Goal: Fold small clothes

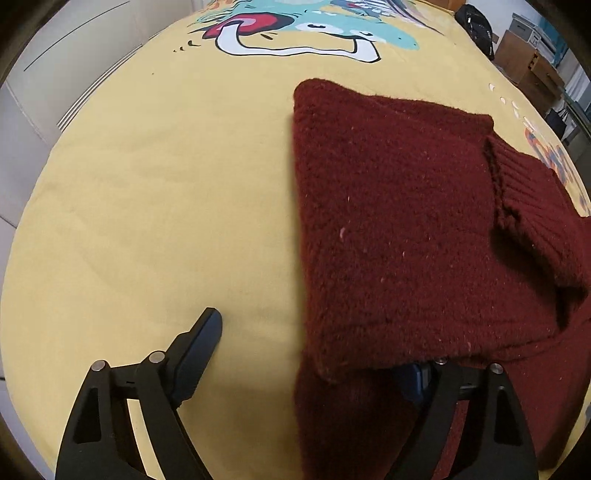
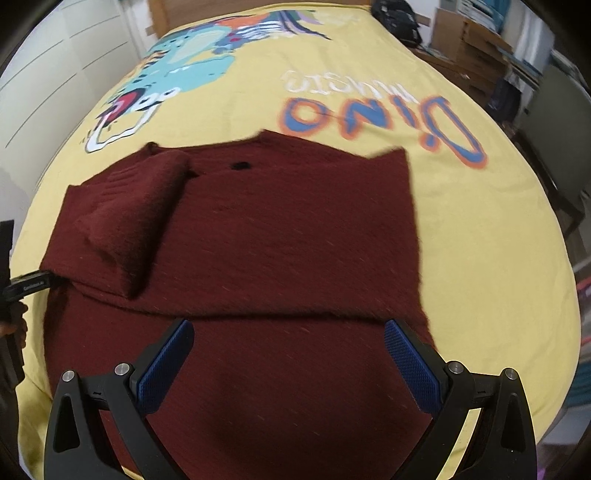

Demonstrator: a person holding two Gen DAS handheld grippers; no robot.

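Note:
A dark red knit sweater (image 1: 399,229) lies partly folded on a yellow bed cover (image 1: 166,192), with a ribbed sleeve cuff (image 1: 532,206) laid over it. My left gripper (image 1: 314,354) is open at the sweater's left edge; its left finger (image 1: 199,343) rests on the cover and its right finger is hidden under the fold. In the right wrist view the sweater (image 2: 258,229) fills the middle, with a fold line across it. My right gripper (image 2: 291,362) is open and empty just above the sweater's near part. The left gripper (image 2: 27,286) shows at the left edge there.
The yellow cover (image 2: 480,258) carries a dinosaur print (image 2: 177,66) and "DINO" lettering (image 2: 376,114). A black bag (image 2: 399,18) lies at the far end. Cardboard boxes (image 2: 469,44) and clutter stand at the right. White cabinet panels (image 1: 44,74) are on the left.

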